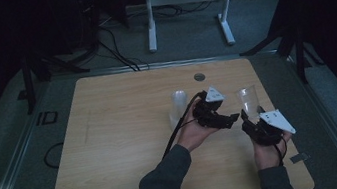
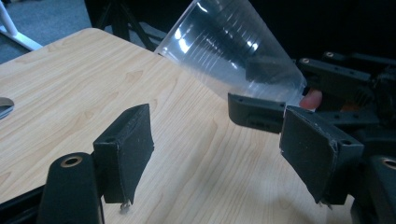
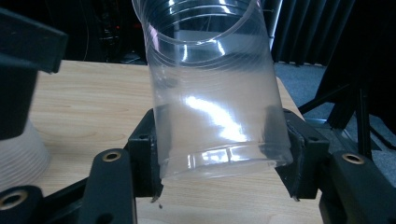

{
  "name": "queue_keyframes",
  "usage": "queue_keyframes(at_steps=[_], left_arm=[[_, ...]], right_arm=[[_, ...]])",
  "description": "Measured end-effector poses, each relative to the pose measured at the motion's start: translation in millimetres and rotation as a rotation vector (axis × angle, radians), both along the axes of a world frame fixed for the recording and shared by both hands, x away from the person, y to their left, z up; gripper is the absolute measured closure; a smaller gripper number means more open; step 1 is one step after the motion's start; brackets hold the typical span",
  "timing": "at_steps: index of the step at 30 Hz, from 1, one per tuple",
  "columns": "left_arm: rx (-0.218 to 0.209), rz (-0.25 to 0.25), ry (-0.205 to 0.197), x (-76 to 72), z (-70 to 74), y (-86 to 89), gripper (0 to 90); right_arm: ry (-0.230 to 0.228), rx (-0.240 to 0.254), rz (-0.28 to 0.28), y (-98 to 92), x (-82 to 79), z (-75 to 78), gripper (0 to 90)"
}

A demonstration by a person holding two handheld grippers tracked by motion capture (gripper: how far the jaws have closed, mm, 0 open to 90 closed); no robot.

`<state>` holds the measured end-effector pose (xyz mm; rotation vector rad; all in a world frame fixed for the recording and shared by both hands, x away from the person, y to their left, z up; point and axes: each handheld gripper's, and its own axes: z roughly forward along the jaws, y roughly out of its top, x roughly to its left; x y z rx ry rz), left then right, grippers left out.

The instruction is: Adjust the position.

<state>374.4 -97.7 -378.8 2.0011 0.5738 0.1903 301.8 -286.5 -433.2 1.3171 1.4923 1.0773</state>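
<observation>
Wooden surface point(image 1: 124, 146), pale-grained, amid a dark room with grey floor. Centre right of the high view: right gripper point(image 1: 250, 121) fingers clamp a clear plastic cup point(image 3: 212, 100), empty, near its base. Left gripper point(image 2: 215, 149) fingers stand parted, nothing between. Second clear cup point(image 1: 178, 105) stands left of centre; broad bare wood at left.

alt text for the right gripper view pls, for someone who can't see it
A clear ribbed plastic cup is clamped near its base between the right gripper's two black fingers, its open mouth tilted up and away. Below lies a light wooden table, with dark curtains behind.
</observation>
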Motion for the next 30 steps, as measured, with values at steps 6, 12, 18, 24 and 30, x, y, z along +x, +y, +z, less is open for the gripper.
queue_keyframes(at_steps=[6,12,18,24,30], left_arm=[[-0.02,-0.002,0.03,5.7,4.0,-5.2,24.2],[-0.039,-0.009,0.075,11.7,5.1,-9.6,19.8],[-0.08,-0.013,0.116,17.4,5.1,-13.1,18.8],[-0.118,-0.008,0.145,21.0,5.8,-16.0,18.6],[-0.14,-0.003,0.157,21.9,6.0,-18.7,18.4]], right_arm=[[-0.009,-0.001,0.001,0.7,-1.1,0.2,41.9],[-0.027,-0.002,-0.001,1.3,-2.5,0.8,41.9],[-0.033,-0.001,0.0,2.3,-3.2,1.4,41.9],[-0.044,0.002,0.001,3.1,-4.2,1.3,41.9],[-0.055,-0.002,0.004,5.3,-5.6,0.8,41.9]])
